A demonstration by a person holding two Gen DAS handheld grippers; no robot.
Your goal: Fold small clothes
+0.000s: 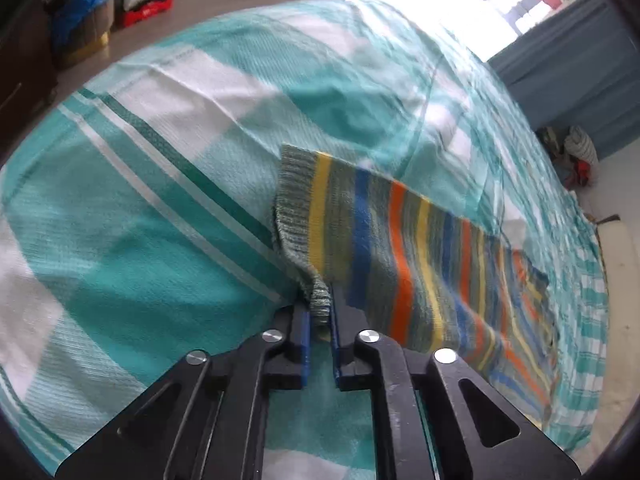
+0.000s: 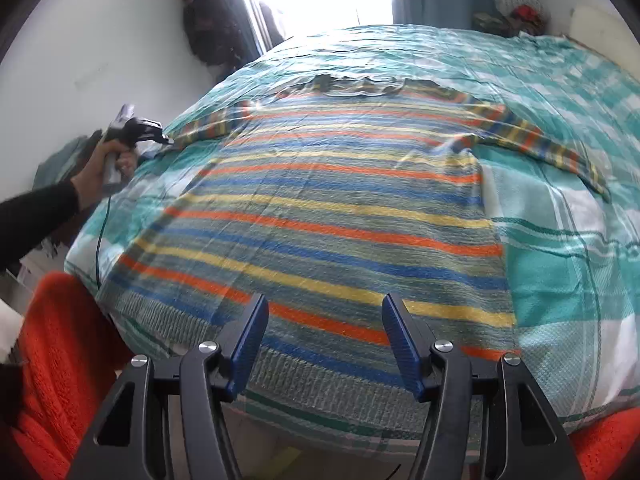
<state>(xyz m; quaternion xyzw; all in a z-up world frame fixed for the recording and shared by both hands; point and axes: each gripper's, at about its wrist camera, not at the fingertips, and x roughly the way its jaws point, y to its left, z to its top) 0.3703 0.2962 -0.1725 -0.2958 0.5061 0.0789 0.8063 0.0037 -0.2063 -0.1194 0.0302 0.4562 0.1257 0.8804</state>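
Observation:
A small knitted sweater [image 2: 320,208] with orange, blue, yellow and green stripes lies spread flat on the bed, hem toward me, both sleeves out to the sides. My left gripper [image 1: 320,312] is shut on the ribbed cuff of the left sleeve [image 1: 372,240] and lifts it off the bed; it also shows at the left of the right wrist view [image 2: 166,140], held in a hand. My right gripper [image 2: 322,320] is open and empty, hovering over the sweater's hem. The right sleeve [image 2: 552,148] lies flat.
The bed is covered by a teal and white striped sheet [image 1: 160,160]. An orange knitted cloth [image 2: 60,360] lies at the near edge of the bed. Bags and boxes [image 1: 84,16] stand on the floor beyond. Blue curtains [image 1: 576,72] hang by a bright window.

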